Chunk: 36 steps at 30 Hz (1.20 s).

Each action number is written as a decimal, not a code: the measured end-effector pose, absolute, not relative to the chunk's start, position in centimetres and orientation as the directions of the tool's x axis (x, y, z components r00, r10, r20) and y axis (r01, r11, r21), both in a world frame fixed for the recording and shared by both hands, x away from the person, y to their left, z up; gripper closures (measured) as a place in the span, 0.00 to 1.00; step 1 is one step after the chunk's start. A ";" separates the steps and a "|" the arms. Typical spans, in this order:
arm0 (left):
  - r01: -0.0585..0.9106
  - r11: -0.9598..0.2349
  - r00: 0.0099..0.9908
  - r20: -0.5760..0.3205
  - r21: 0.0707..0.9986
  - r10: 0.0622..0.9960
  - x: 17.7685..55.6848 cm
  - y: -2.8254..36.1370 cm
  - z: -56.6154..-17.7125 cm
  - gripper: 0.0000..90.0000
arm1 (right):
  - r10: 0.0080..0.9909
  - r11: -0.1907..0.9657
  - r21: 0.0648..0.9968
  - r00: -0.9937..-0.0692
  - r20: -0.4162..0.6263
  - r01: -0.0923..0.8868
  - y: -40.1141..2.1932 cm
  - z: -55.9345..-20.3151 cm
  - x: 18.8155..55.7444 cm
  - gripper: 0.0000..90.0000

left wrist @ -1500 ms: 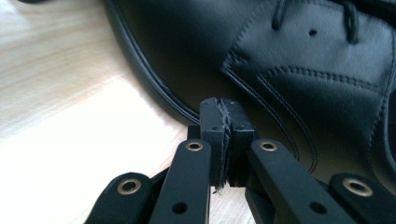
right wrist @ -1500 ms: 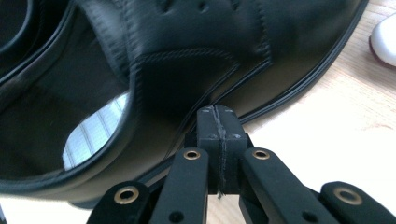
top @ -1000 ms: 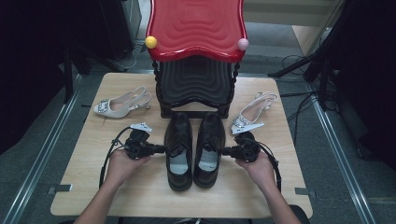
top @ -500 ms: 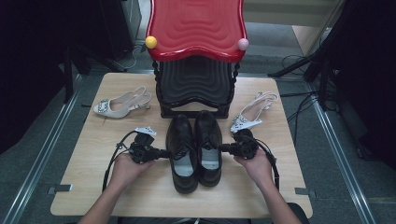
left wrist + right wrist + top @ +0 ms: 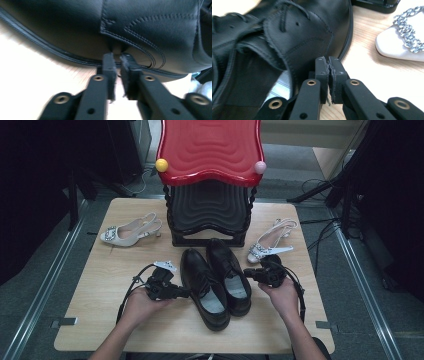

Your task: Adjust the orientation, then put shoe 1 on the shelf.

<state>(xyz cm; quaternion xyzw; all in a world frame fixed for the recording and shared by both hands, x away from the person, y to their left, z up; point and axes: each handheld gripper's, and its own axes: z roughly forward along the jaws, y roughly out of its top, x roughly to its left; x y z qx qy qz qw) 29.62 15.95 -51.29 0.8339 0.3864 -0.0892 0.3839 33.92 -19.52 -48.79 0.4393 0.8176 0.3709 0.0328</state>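
Observation:
Two black leather lace-up shoes lie side by side mid-table, toes toward the stand and heels slanting to the right: the left shoe [image 5: 202, 287] and the right shoe [image 5: 227, 270]. My left gripper [image 5: 187, 293] points at the left shoe's outer side. In the left gripper view its tips [image 5: 117, 57] touch the shoe's leather [image 5: 75, 25] above the sole. Its jaws have just been opening, a narrow gap with nothing in it. My right gripper [image 5: 246, 274] is shut, its tips [image 5: 328, 61] against the right shoe's collar [image 5: 299, 42].
A red-topped black stand [image 5: 210, 150] rises at the table's back, just beyond the toes. A beige slingback heel [image 5: 130, 232] lies at the left and a jewelled silver sandal [image 5: 270, 242] [image 5: 402, 42] close to my right hand. The wooden table [image 5: 100, 320] ends near my forearms.
The left gripper has moved right and toward me against the left shoe. Both shoes have turned from straight to slanted, heels swung right. The right gripper has stayed put.

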 end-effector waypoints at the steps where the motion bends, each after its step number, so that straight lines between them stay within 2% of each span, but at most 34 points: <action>1: 0.717 -0.396 0.680 -0.449 0.574 0.580 29.7 16.1 -51.2 0.87 | 0.738 0.336 0.644 -0.617 0.273 0.687 -19.7 -48.6 33.8 0.96; 12: 0.691 -0.390 0.686 -0.382 0.608 0.619 30.3 18.2 -49.4 0.59 | 0.726 0.312 0.682 -0.629 0.278 0.661 -20.2 -47.1 32.3 0.88; 17: 0.684 -0.390 0.689 -0.370 0.616 0.624 30.8 19.2 -48.6 0.50 | 0.724 0.301 0.691 -0.629 0.284 0.658 -20.4 -46.5 31.6 0.82; 26: 0.674 -0.397 0.696 -0.356 0.623 0.623 31.5 19.8 -47.6 0.43 | 0.698 0.319 0.699 -0.657 0.283 0.640 -19.3 -45.1 30.0 0.76; 36: 0.662 -0.411 0.709 -0.345 0.627 0.615 32.1 19.7 -46.6 0.41 | 0.652 0.392 0.663 -0.701 0.288 0.638 -16.3 -44.7 28.8 0.70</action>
